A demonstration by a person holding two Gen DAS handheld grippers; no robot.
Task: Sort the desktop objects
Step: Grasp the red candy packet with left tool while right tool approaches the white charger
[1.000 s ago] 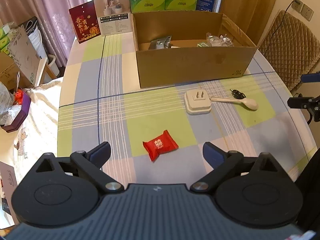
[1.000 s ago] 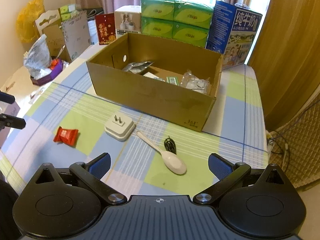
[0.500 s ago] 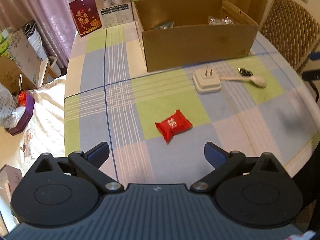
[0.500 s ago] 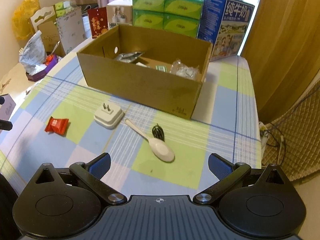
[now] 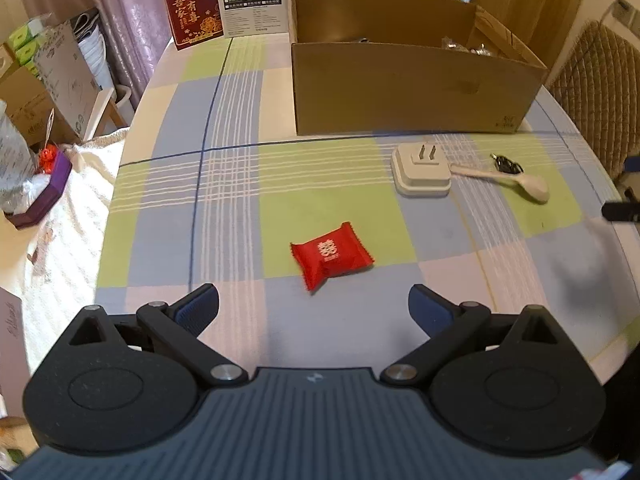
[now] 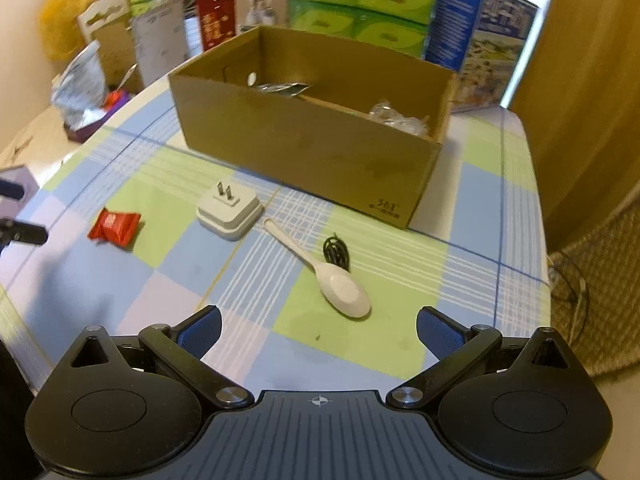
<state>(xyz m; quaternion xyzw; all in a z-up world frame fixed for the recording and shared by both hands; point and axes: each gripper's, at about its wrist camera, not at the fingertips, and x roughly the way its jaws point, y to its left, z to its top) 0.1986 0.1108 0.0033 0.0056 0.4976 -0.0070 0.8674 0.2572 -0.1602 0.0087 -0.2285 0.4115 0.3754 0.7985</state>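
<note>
A red candy packet (image 5: pixel 331 254) (image 6: pixel 115 227) lies on the checked tablecloth just ahead of my open left gripper (image 5: pixel 314 310). Further right rest a white plug adapter (image 5: pixel 422 170) (image 6: pixel 229 211), prongs up, a white plastic spoon (image 5: pixel 508 180) (image 6: pixel 326 272) and a small black clip (image 5: pixel 506 164) (image 6: pixel 337 251). My right gripper (image 6: pixel 319 331) is open and empty, with the spoon's bowl just beyond its fingertips. An open cardboard box (image 5: pixel 412 92) (image 6: pixel 312 148) stands behind them, holding a silver pouch (image 6: pixel 282 89) and clear wrapped items (image 6: pixel 396 117).
Green tissue boxes (image 6: pixel 360 4), a blue milk carton (image 6: pixel 484 44), a red card (image 5: pixel 193 8) and a white product box (image 5: pixel 254 0) line the table's far edge. A quilted chair (image 5: pixel 600 92) stands to the right. A purple tray (image 5: pixel 44 192) with clutter sits left of the table.
Both grippers have moved forward and lower toward the table: the red packet now lies closer to the left fingertips, and the spoon closer to the right ones. Nothing has been taken hold of.
</note>
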